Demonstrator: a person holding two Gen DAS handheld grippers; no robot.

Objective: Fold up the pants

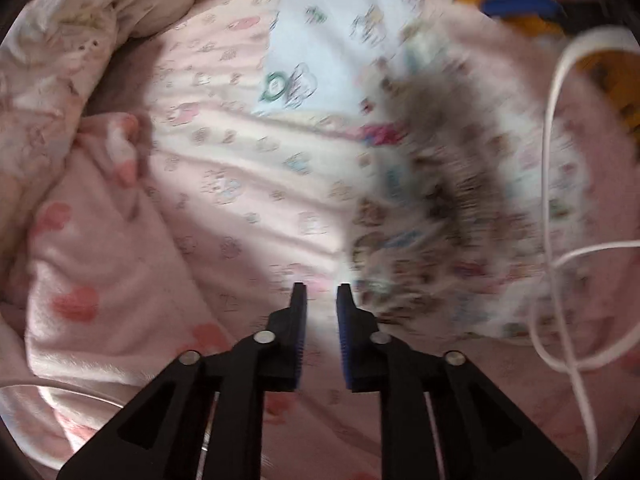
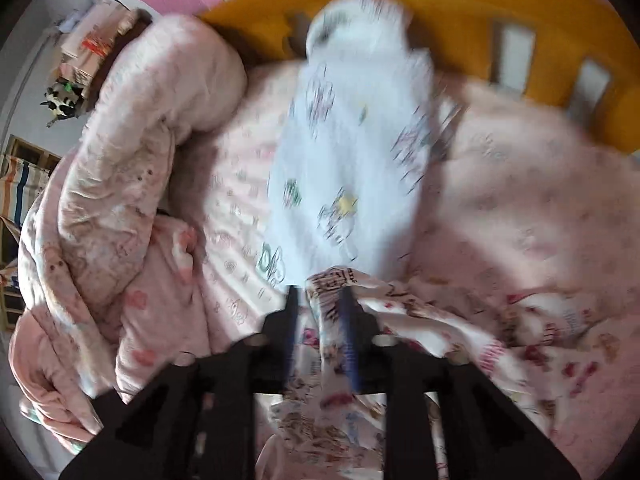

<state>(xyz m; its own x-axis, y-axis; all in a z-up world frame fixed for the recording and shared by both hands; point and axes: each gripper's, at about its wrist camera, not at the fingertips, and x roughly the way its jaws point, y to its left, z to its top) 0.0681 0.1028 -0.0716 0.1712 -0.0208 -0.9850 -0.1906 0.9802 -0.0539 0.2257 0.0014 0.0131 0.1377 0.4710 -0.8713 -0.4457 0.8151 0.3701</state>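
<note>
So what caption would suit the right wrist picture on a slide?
Right gripper with patterned pants between its jaws on a pink bed sheet, white printed cloth beyond.

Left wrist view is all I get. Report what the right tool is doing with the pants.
Observer: The right tool has a bunched fold of the patterned pants between its fingers; blur hides whether the pads press on it.
Operator: Say where the rest of the pants lie.
Observer: They spread to the right of that tool and below it, crumpled on the pink bedding.
Operator: Name what lies beyond the tool.
Observer: A white printed cloth runs from the fingertips up to a yellow bed rail.
</note>
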